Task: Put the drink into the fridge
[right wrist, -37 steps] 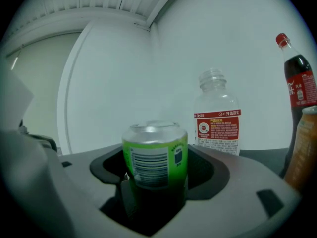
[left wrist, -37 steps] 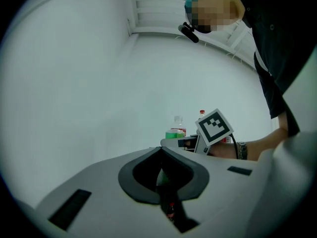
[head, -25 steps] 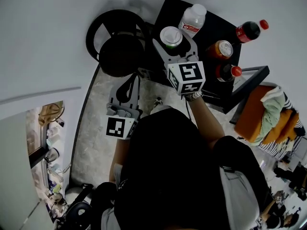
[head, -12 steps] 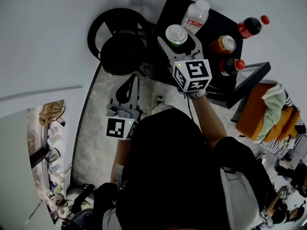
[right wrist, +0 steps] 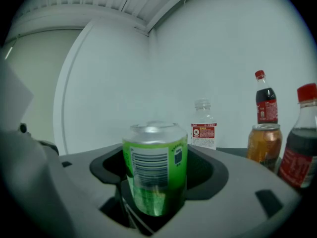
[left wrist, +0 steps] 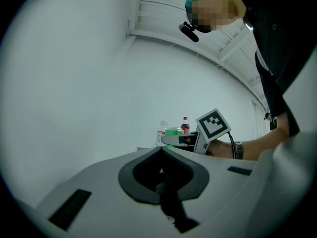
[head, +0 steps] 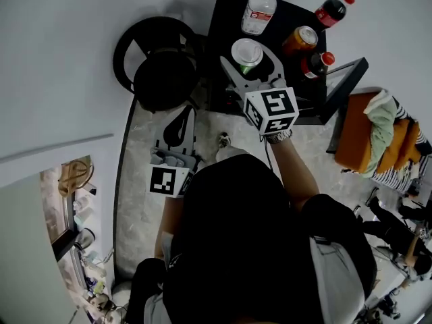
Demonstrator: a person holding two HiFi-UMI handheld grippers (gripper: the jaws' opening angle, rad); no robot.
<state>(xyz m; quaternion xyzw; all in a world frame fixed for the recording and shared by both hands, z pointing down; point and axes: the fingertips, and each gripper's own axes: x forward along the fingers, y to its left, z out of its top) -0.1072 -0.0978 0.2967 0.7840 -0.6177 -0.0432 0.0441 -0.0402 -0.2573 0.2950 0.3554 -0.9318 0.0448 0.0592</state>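
A green drink can (head: 247,55) stands upright between the jaws of my right gripper (head: 250,51), which is shut on it over the near edge of the black table (head: 226,15). In the right gripper view the can (right wrist: 154,167) fills the space between the jaws, its silver top level. My left gripper (head: 185,111) hangs lower left, over the pale floor, jaws shut together with nothing in them. From the left gripper view, its closed tips (left wrist: 161,149) point toward the can (left wrist: 174,131) in the distance.
On the table stand a clear water bottle (head: 258,9), a cola bottle (head: 329,11), an orange can (head: 300,40) and a second red-capped bottle (head: 314,62). A round black stool (head: 158,66) sits left of the table. An orange seat with clothes (head: 368,140) is at the right.
My right gripper has drawn the green can back from the water bottle, toward the table's near edge. The left gripper has stayed put.
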